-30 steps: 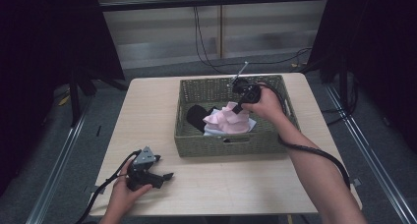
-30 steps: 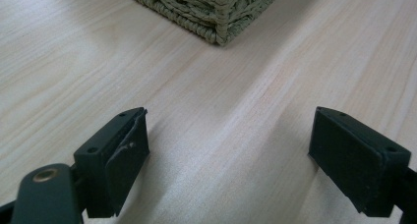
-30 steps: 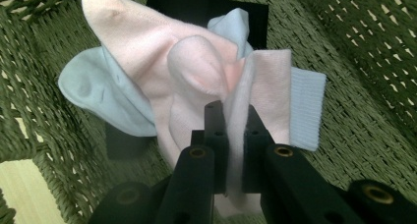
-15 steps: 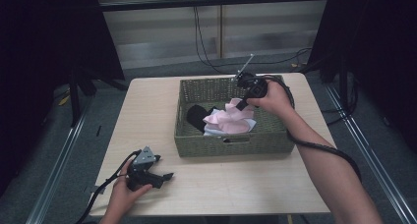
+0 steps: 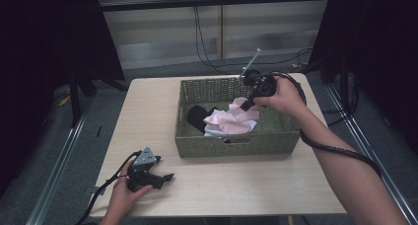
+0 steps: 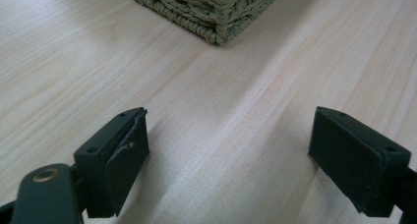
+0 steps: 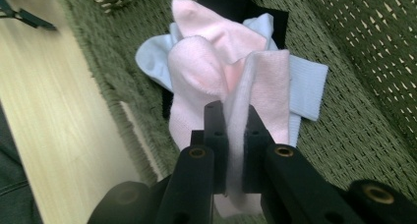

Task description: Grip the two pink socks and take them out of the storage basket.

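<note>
- The table [image 5: 148, 111], a pale wood-grain top, is occupying the centre of the high view, with dark curtains standing at 9 and 3 o'clock of it.
- The basket [image 5: 236, 146], a green woven rectangle with a handle slot in its near wall, is sitting on the table slightly toward 1 o'clock of the table's centre. One corner of its weave [image 6: 216, 17] is showing at 12 o'clock in the left gripper view.
- A pile of socks is lying inside the basket: a black sock [image 5: 197, 117] toward 9 o'clock, a light blue sock [image 7: 307, 86] underneath, and a pink sock [image 5: 227, 121] on top.
- The right gripper [image 5: 248, 102] is hovering over the basket's interior, toward 2 o'clock of the basket's centre, pointing down toward the pile. Its jaws are pressing together on a fold of the pink sock [image 7: 260, 86]; the fabric is running up between the two black pads in the right gripper view, while the rest of the sock is draping onto the pile.
- The left gripper [image 5: 165, 177] is resting on the bare table at 7 o'clock of the basket, well apart from it, with a hand holding it. Its jaws are standing spread wide, with bare wood between them in the left gripper view.
</note>
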